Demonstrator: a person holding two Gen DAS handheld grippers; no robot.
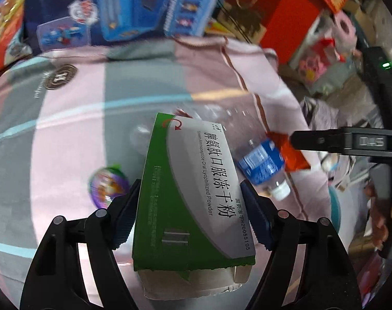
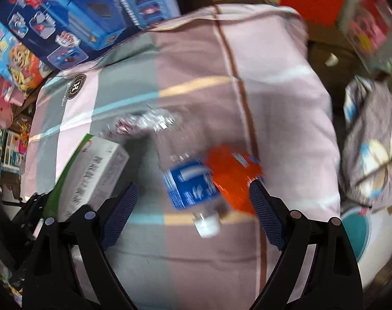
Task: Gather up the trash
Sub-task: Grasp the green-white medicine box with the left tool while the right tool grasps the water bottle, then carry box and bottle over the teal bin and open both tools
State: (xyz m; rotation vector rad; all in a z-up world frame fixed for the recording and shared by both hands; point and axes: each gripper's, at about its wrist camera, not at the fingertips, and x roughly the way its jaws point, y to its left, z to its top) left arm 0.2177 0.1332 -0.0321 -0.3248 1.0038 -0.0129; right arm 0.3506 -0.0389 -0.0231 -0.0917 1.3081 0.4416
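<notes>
Collection under way. Left gripper [image 1: 189, 211] is clamped on the green-and-white medicine box [image 1: 193, 193], lifted clear of the bedspread [image 2: 273, 90]. Right gripper [image 2: 193, 215] hangs wide open, empty, above the plastic bottle [image 2: 188, 180] and orange wrapper [image 2: 232, 175] lying together. Next: descend, close on one.

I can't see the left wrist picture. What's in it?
The left gripper squeezes a green-and-white medicine box above a pink-and-grey checked blanket. Behind lie a clear plastic bottle and an orange wrapper.
</notes>
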